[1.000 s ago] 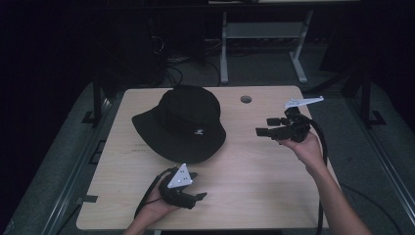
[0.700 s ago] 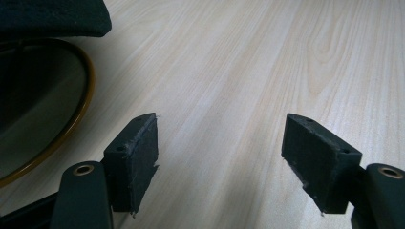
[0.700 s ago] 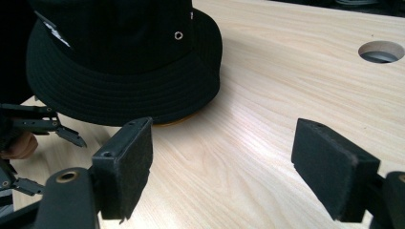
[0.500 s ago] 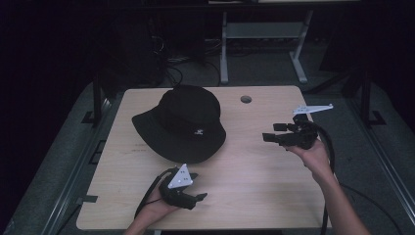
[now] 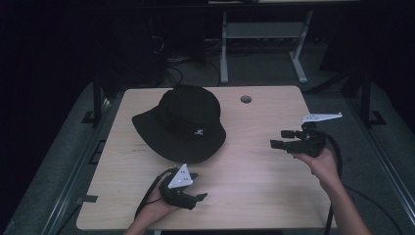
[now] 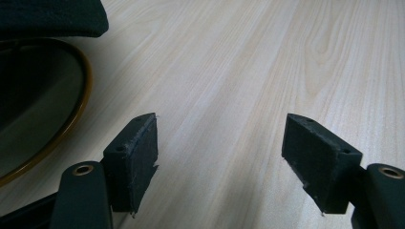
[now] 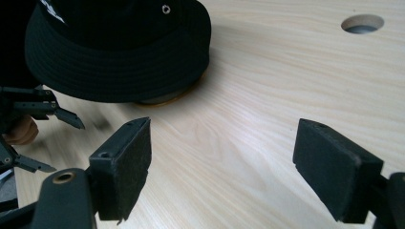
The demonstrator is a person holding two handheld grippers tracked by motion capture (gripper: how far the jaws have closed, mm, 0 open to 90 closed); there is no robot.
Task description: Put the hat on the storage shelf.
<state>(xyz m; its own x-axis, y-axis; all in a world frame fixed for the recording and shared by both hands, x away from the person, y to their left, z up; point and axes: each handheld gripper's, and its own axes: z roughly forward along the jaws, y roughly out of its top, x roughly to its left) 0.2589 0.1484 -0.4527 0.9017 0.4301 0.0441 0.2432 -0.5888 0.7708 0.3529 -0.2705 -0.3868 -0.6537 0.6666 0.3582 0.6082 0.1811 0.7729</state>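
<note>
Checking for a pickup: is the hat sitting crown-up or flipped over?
Crown-up: the black hat rests brim-down on the table, its domed crown on top.

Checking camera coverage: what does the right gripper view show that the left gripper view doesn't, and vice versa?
Right gripper view alone: the hat's crown with an eyelet, the table's cable hole, and the left claw farther off, open, held in a hand.

Left gripper view alone: a close look under the hat's brim, where a dark round thing with an orange-brown rim lies; what it is I cannot tell.

Both: the wooden table, part of the black hat, and each view's own two black jaws, open and empty.
</note>
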